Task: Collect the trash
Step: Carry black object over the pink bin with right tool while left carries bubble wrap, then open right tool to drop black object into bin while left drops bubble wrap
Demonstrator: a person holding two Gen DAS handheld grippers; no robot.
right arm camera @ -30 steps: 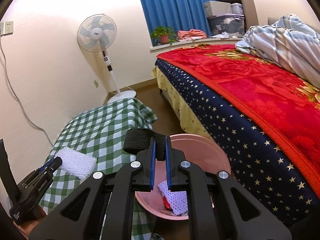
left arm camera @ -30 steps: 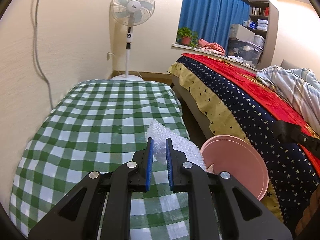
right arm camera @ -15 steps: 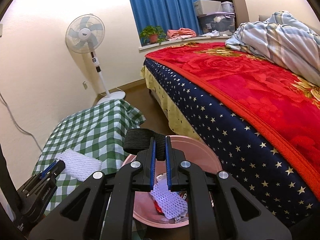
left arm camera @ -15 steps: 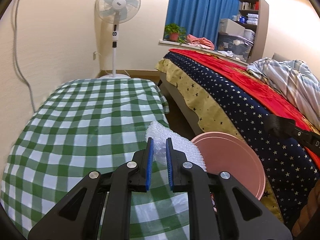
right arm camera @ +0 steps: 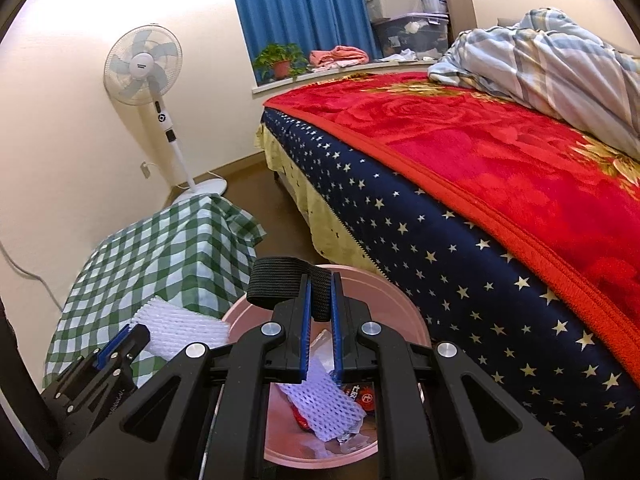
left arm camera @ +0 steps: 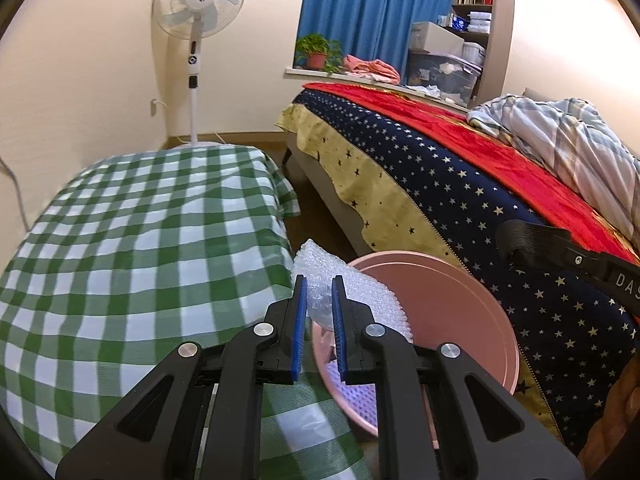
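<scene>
My left gripper [left arm camera: 318, 284] is shut on a white bubble-wrap sheet [left arm camera: 360, 292], which hangs over the near rim of the pink bin [left arm camera: 480, 308]. The right wrist view shows the same sheet [right arm camera: 180, 328] and left gripper [right arm camera: 120, 340] at the bin's left edge. My right gripper [right arm camera: 319, 280] is shut on a black webbing strap [right arm camera: 276, 280] above the bin [right arm camera: 400, 304]. Inside the bin lie a white foam net [right arm camera: 324, 404] and a red wrapper [right arm camera: 360, 394]. In the left wrist view the strap [left arm camera: 524, 236] sits to the right of the bin.
A low table under a green checked cloth [left arm camera: 140, 240] stands left of the bin. A bed with a starred navy cover and red blanket [right arm camera: 500, 168] runs along the right. A standing fan [left arm camera: 198, 4] is by the far wall.
My left gripper has carried the bubble wrap rightward, from above the checked cloth to the bin's rim. The right gripper has sunk a little closer to the bin, still gripping the strap.
</scene>
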